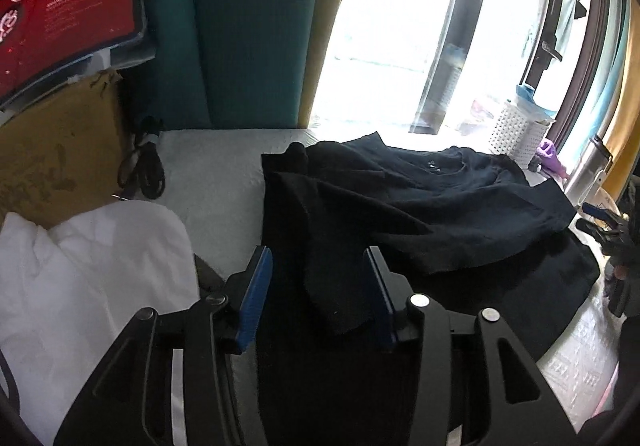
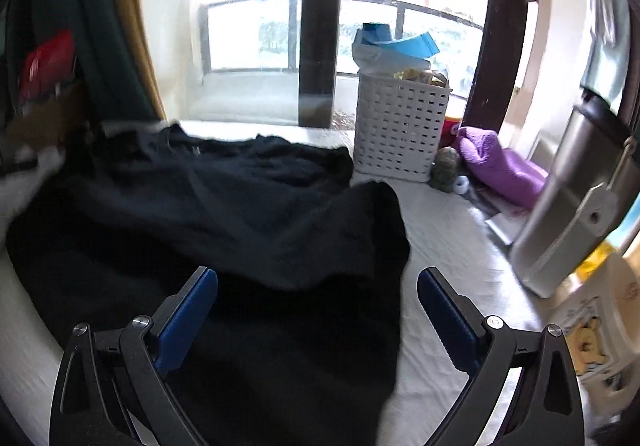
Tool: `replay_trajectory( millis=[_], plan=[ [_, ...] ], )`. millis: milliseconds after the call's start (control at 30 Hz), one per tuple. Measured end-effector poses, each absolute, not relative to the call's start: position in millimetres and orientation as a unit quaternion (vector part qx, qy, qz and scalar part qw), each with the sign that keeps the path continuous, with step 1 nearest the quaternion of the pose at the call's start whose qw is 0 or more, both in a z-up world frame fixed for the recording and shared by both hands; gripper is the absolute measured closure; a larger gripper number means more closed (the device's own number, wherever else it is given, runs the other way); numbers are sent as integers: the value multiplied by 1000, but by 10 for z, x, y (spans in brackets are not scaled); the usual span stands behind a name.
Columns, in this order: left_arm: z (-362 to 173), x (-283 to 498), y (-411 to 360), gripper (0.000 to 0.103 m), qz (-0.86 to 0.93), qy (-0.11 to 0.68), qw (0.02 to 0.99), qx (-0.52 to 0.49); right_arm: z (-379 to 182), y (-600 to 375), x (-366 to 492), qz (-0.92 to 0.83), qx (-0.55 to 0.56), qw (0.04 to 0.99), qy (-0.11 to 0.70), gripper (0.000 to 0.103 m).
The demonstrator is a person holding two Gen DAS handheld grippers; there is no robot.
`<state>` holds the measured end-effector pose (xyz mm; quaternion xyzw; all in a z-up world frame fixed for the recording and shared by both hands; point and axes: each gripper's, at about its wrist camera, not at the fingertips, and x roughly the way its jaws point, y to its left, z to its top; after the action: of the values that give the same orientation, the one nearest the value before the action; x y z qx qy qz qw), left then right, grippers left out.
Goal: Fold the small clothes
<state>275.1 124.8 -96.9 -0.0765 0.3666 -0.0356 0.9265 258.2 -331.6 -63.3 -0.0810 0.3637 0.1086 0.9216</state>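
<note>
A black garment (image 1: 420, 206) lies spread on the white padded surface (image 1: 216, 174), its sides folded in over the middle. It also shows in the right wrist view (image 2: 224, 214). My left gripper (image 1: 320, 258) is open just above the garment's near left part, with a fold of black cloth between the blue pads, untouched. My right gripper (image 2: 316, 282) is wide open over the garment's near right edge and holds nothing. The right gripper also shows at the right edge of the left wrist view (image 1: 612, 230).
A folded white cloth (image 1: 92, 278) lies at the left. A cardboard box (image 1: 56, 150), a red screen (image 1: 68, 6) and a black cable (image 1: 144, 166) stand behind it. A white basket (image 2: 400, 126), a purple cloth (image 2: 500, 166) and a steel flask (image 2: 572, 198) stand at the right.
</note>
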Motion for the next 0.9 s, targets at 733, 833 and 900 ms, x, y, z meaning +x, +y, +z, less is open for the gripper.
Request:
replay_trajectory(
  millis=[733,833,900],
  plan=[
    [-1065,2821,1006,101,-84,381,920,-37,-751,-3310,2895,124,-15,913,388,95],
    [-844,2817,1041,101,-80,346,934,-41,-607,-3286,2894,125,-18,922,366,97],
    [-693,2823,1088,101,-70,315,946,-40,-499,-3283,2924,124,-20,928,350,97]
  ],
)
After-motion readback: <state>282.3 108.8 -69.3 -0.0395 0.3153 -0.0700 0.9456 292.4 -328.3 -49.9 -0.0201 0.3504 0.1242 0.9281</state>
